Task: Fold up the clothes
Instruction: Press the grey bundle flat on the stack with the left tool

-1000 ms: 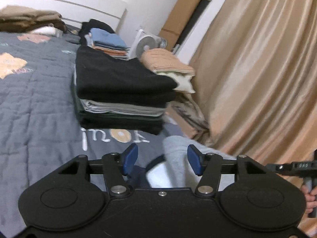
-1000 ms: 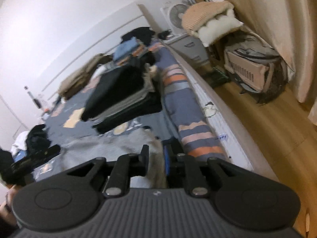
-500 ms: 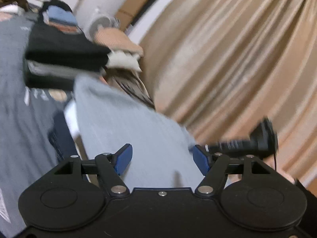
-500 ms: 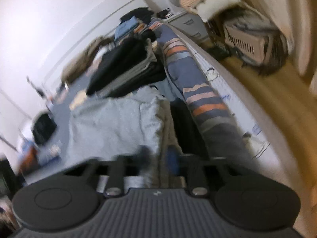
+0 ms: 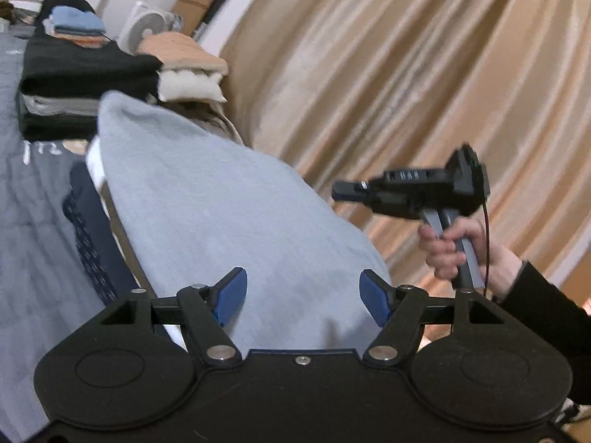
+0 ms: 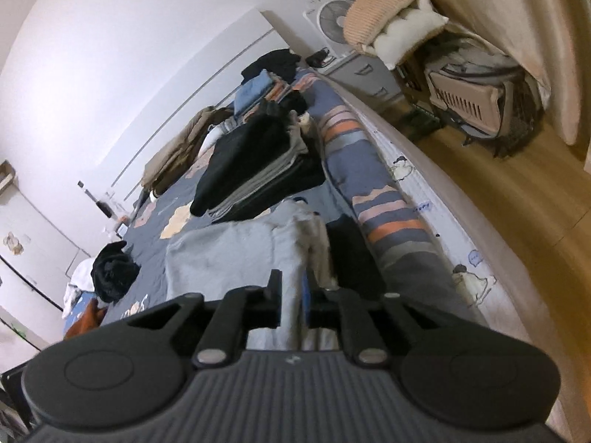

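Note:
A light grey garment (image 5: 221, 214) is lifted off the grey quilted bed (image 5: 33, 258) and stretches away from me towards the folded stack. My left gripper (image 5: 301, 295) stands open, its blue pads (image 5: 229, 293) wide apart over the cloth without pressing it. In the left wrist view my right gripper (image 5: 334, 190) is held by a hand (image 5: 448, 249) at the garment's right edge. In the right wrist view the right gripper (image 6: 291, 302) has its jaws close together and opening slightly, with an edge of the grey garment (image 6: 236, 254) running between them.
A stack of folded dark and grey clothes (image 6: 255, 170) sits further up the bed, with more folded pieces (image 5: 74, 26) behind. A black heap of clothing (image 6: 112, 271) lies to the left. Beige curtain (image 5: 406, 74), fan (image 5: 146, 29), pillows (image 6: 399, 33) and wooden floor (image 6: 517, 203) lie off the bed's right side.
My left gripper swung right towards the curtain and its jaws widened. The grey garment rose and spread out. The right gripper came fully into the left wrist view.

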